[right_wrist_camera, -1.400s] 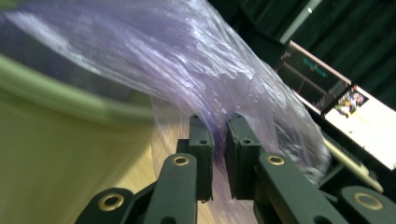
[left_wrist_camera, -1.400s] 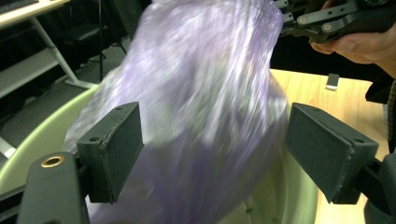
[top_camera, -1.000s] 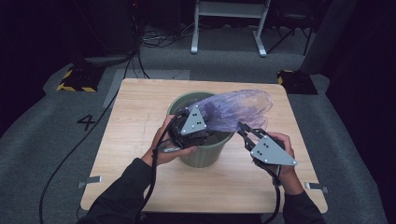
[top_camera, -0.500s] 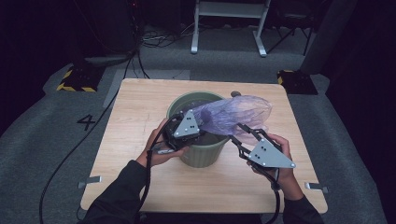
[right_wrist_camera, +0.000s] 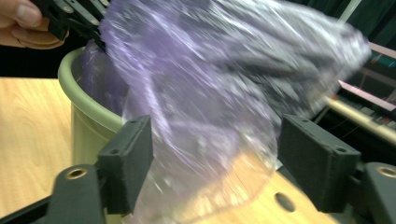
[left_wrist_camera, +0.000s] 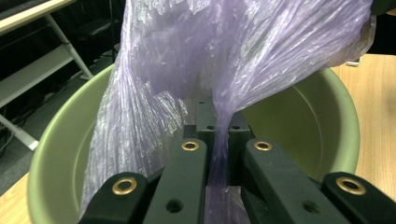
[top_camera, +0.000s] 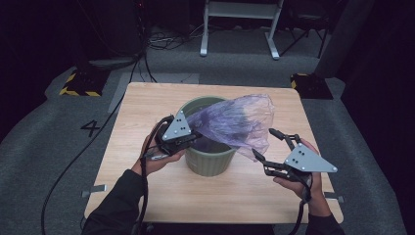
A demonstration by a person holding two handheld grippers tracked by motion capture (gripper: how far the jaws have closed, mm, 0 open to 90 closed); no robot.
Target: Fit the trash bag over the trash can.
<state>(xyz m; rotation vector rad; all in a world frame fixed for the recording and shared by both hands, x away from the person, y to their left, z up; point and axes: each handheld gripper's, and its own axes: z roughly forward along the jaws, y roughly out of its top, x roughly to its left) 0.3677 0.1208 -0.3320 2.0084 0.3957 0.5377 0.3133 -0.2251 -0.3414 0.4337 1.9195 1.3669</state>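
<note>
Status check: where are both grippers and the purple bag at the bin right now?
Left gripper shut on purple bag at green bin rim. Right gripper jaws just opened, wide apart beside the bag's loose end, not gripping. Nothing in the way.

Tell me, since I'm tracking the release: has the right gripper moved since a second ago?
Yes. The right gripper, jaws just opened, has drawn back from the green bin toward the table's right edge.
</note>
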